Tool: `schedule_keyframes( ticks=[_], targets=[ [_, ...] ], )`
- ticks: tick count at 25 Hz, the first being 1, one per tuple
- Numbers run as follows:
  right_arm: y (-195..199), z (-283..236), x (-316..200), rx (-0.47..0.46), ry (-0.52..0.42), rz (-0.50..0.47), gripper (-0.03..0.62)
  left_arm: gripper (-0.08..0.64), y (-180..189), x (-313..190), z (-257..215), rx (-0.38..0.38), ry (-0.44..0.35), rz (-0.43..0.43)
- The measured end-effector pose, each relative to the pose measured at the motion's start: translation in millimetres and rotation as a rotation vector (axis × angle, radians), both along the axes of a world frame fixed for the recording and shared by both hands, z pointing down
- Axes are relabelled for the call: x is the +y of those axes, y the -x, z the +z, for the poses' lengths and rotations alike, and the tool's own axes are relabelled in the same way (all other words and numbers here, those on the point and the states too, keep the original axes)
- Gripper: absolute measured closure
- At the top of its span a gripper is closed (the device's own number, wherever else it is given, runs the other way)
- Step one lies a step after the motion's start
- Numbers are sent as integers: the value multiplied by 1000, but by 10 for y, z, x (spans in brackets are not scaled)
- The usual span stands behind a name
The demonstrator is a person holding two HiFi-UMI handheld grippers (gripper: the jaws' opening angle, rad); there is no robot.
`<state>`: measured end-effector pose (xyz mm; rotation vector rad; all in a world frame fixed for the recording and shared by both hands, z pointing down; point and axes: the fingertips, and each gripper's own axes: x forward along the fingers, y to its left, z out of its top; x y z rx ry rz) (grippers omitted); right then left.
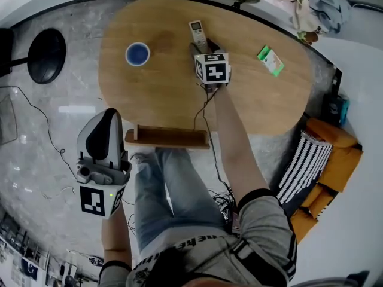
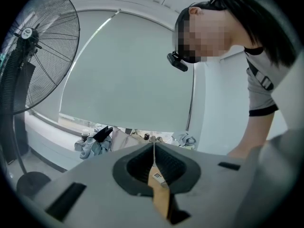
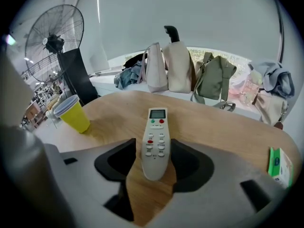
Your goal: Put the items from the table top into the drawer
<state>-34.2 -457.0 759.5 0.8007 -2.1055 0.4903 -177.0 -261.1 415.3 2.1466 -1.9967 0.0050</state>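
Observation:
A white remote (image 1: 196, 31) lies on the oval wooden table (image 1: 167, 94) at its far middle. My right gripper (image 1: 203, 48) is tilted down over it. In the right gripper view the remote (image 3: 155, 137) lies flat between the jaws of the right gripper (image 3: 153, 147), which stand open on either side of it. A yellow cup (image 1: 137, 54) stands at the left, also seen as the cup (image 3: 73, 113). A green box (image 1: 270, 60) lies at the right. The drawer (image 1: 167, 137) juts out from the table's near edge. My left gripper (image 1: 109, 113) hangs left of the drawer, shut and empty, its tips meeting (image 2: 153, 148).
A floor fan (image 1: 46, 55) stands left of the table. Bags (image 3: 178, 68) and clothes line the ledge behind it. An orange chair with a striped cushion (image 1: 311, 160) is at the right. Cables trail on the floor by the person's legs (image 1: 173, 190).

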Motion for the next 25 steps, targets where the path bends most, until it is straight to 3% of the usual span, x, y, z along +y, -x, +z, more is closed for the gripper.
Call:
schedule_keyframes(
  ticks=[8, 25],
  targets=[
    [61, 11, 114, 37, -18, -47, 400, 548, 37, 55, 65, 6, 5, 2],
    [-27, -1045, 1038, -325, -71, 30, 402, 548, -113, 619, -163, 6, -39, 52]
  ],
)
